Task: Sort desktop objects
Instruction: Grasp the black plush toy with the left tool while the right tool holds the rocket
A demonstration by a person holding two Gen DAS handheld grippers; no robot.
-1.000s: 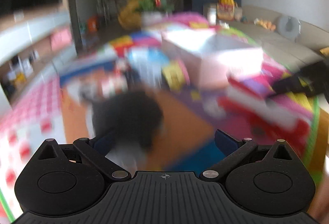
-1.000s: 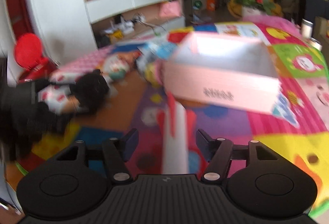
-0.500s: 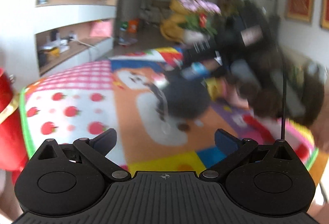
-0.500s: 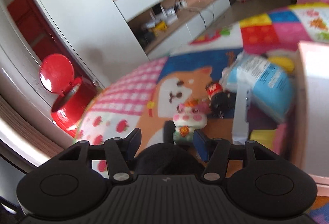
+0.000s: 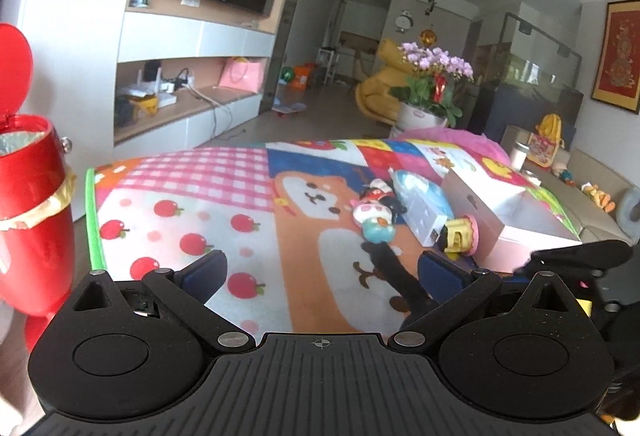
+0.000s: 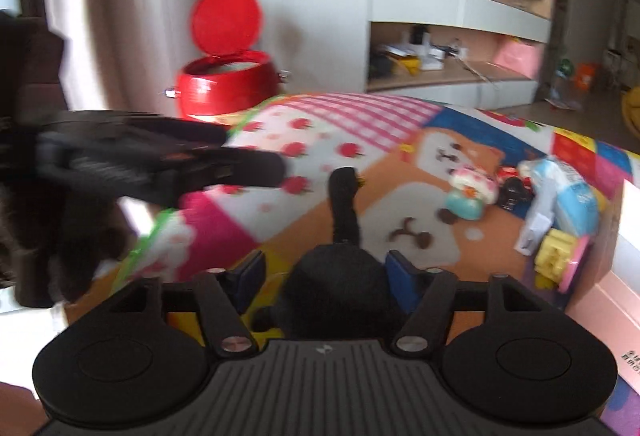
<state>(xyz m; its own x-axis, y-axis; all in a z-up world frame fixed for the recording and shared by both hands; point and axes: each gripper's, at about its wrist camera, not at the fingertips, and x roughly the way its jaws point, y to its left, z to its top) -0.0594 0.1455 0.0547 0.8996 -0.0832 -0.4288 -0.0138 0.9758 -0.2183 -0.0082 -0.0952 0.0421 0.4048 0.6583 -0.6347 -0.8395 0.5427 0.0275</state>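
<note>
Both tongs sit low in their own frames. Left gripper (image 5: 320, 272) stands wide with nothing between its blue pads. Right gripper (image 6: 324, 272) is narrower and appears to hold a black fuzzy object (image 6: 340, 276), whose thin stalk rises up the middle of the frame; the picture is blurred, so firm contact of the pads cannot be confirmed.

If that hold is loose, the soft object could slip out while being carried, since fuzz compresses and gives the pads little to bite. Its long stalk could also catch the left gripper, which lies at middle left of the right wrist frame, close to the stalk. A swing toward the open red bin (image 6: 228, 86) at upper centre-left could clip the rim.

In the left wrist frame the black stalk shows just left of the right-hand pad, lower centre-right. Other items lie further up and right on the colourful mat (image 5: 180, 196): a small figurine (image 5: 374, 220), a blue packet (image 5: 420, 204), a yellow toy (image 5: 460, 236) and a pink box (image 5: 516, 220), all well apart from the left tongs.
</note>
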